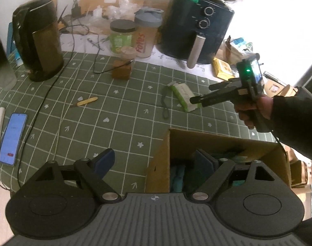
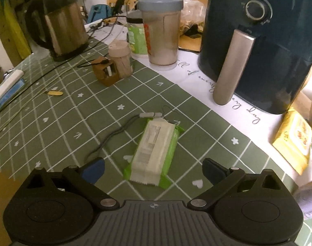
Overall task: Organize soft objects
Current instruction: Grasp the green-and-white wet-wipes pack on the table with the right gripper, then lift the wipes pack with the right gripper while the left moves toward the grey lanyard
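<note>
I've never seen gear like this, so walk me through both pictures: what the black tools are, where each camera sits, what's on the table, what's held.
There is no robot here. A person holds one hand tool in each hand, each with a two-finger gripper and a camera looking along its fingers. The left camera shows the left gripper, open, over a cardboard box with teal cloth inside, and the right hand's tool beyond. The right camera shows the right gripper, open, just short of a green wipes pack on the checked tablecloth. Behind stand a kettle, a shaker bottle and an air fryer. Nothing is held.
</note>
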